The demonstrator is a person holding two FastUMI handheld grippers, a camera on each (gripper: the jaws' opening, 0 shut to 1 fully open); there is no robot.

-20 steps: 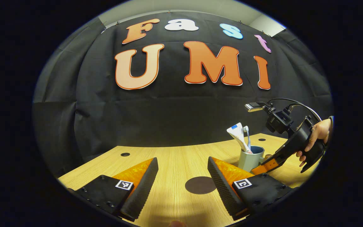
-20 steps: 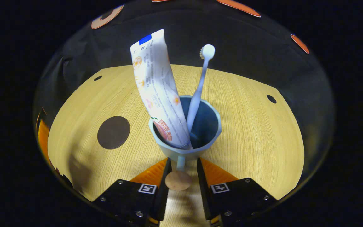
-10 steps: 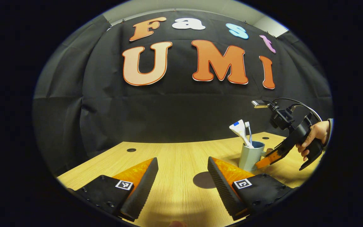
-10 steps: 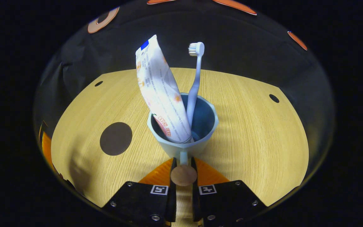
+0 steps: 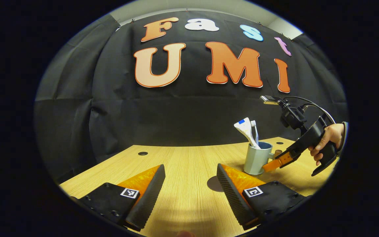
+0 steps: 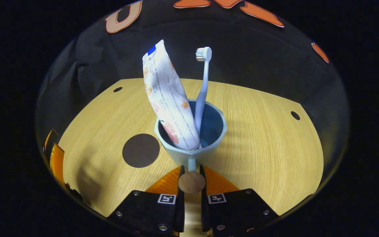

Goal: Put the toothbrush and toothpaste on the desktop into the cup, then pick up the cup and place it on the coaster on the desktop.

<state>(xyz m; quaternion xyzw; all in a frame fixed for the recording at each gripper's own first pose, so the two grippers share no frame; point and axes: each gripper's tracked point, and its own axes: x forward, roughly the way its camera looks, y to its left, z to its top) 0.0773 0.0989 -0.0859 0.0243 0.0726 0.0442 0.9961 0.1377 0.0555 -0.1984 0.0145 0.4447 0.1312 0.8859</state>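
Wooden worktop (image 6: 258, 138) first: the cup (image 6: 191, 148) stands mid-worktop with the toothpaste (image 6: 169, 102) and toothbrush (image 6: 202, 92) propped inside it, long axes pointing up toward the far edge. The dark coaster (image 6: 140, 150) lies just beside the cup, on the side toward the left gripper (image 5: 189, 187), whose fingers hang wide apart. Right gripper (image 6: 191, 182) has its fingers clamped on the cup's handle (image 6: 191, 182), so the carry looks like a short sideways shift onto the coaster.
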